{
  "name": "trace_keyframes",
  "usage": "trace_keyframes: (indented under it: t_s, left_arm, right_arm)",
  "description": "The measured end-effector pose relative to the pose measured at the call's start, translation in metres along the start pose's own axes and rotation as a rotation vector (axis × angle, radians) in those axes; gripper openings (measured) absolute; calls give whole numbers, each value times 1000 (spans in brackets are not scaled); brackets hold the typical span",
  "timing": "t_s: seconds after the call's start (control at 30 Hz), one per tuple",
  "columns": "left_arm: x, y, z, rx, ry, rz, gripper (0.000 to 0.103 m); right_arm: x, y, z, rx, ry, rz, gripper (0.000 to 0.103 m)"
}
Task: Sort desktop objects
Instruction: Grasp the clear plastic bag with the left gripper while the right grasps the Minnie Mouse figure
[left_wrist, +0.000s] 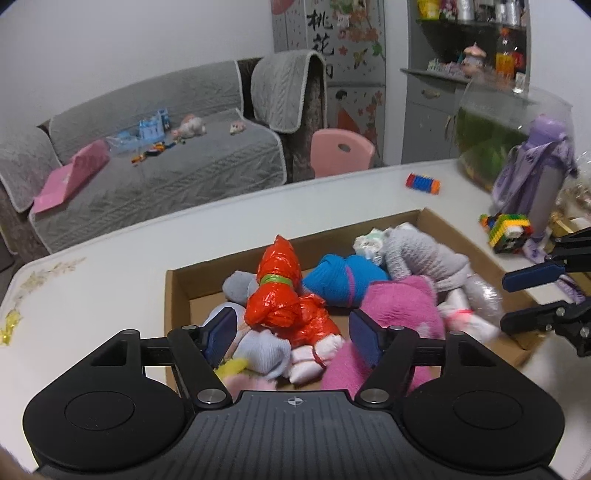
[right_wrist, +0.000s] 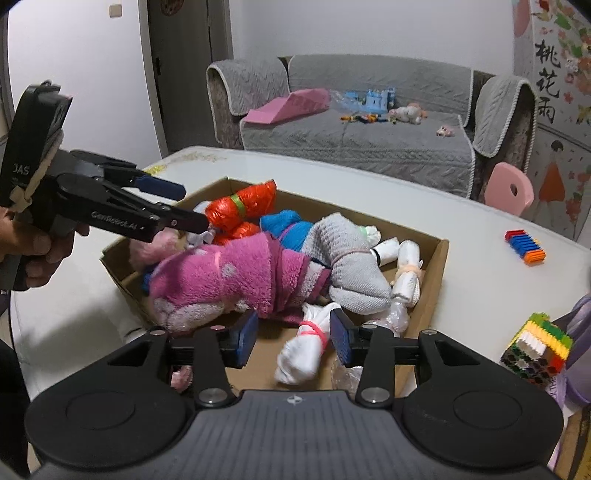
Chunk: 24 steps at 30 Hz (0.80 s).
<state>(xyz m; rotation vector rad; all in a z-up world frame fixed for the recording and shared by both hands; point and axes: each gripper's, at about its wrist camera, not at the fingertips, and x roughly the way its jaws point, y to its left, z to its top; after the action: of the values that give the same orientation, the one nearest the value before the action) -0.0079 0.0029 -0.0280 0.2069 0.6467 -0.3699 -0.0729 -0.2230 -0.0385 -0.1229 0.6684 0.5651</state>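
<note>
- The cardboard box (right_wrist: 436, 258) on the desk (left_wrist: 110, 251) holds tied cloth and plastic bundles.
- Left gripper (left_wrist: 291, 328) hangs over the orange bundle (left_wrist: 284, 291), fingers apart, empty.
- Right gripper (right_wrist: 293, 336) straddles the white bundle (right_wrist: 303, 350); fingers seemingly clear of it.
- Centre each on its bundle's waist, settle lower, then close.

I was working in a home living room: a grey quilted sofa (right_wrist: 354, 122) strewn with toys stood beyond the white table (left_wrist: 295, 206), near a pink child's chair (left_wrist: 341, 151) and a fish bowl (left_wrist: 506, 125).
</note>
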Motion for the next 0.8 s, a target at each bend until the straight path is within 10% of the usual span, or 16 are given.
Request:
trace_keyframes:
  t_s: [0.37, 0.8]
  left_arm:
    - [-76, -40, -73, 28, -14, -118, 84]
    - [-41, -81, -117, -19, 82, -191, 83]
  right_arm:
    - [-53, 42, -37, -43, -50, 61, 53]
    - [-11, 61, -69, -59, 27, 10, 53]
